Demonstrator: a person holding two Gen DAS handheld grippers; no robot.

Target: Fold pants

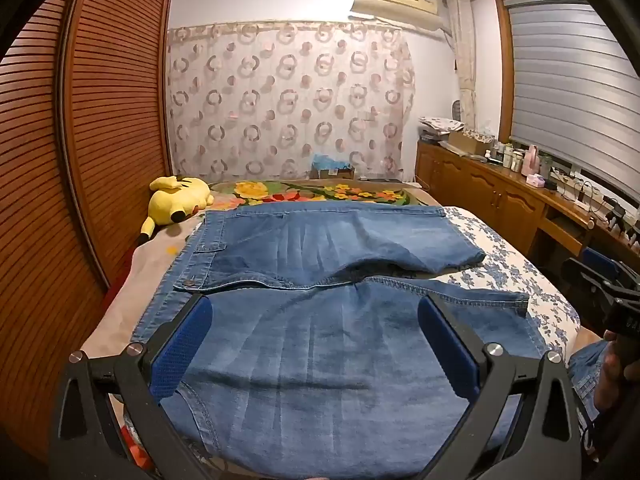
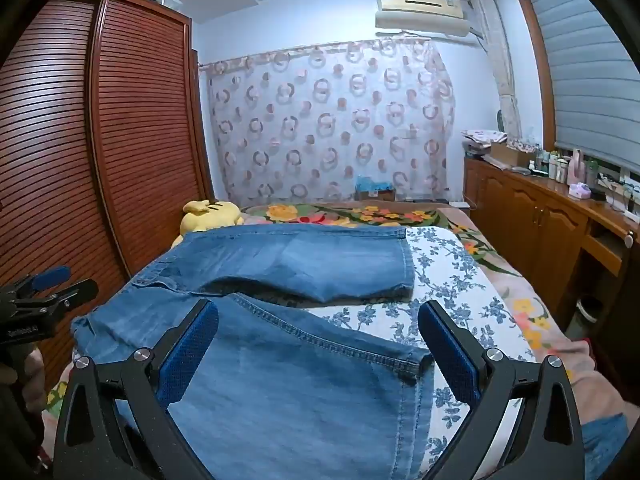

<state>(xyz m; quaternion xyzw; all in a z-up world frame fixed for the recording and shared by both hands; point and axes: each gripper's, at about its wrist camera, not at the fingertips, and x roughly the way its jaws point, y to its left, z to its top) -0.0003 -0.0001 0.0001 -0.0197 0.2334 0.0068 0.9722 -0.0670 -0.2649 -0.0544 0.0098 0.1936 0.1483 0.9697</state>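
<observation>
Pants of blue denim lie spread flat on the bed, waistband toward the wooden wardrobe and both legs running away from it toward the cabinet side. We see the far leg lying nearer the yellow plush toy, which rests on the bed just beyond the pants' waistband corner. We hold our left gripper above the near leg, close to the seat of the pants, its blue pads spread wide apart and clamped on nothing. Our right gripper hovers over the hem end of that same near leg, its fingers likewise wide apart with denim showing between them; we cannot tell whether either touches the cloth.
</observation>
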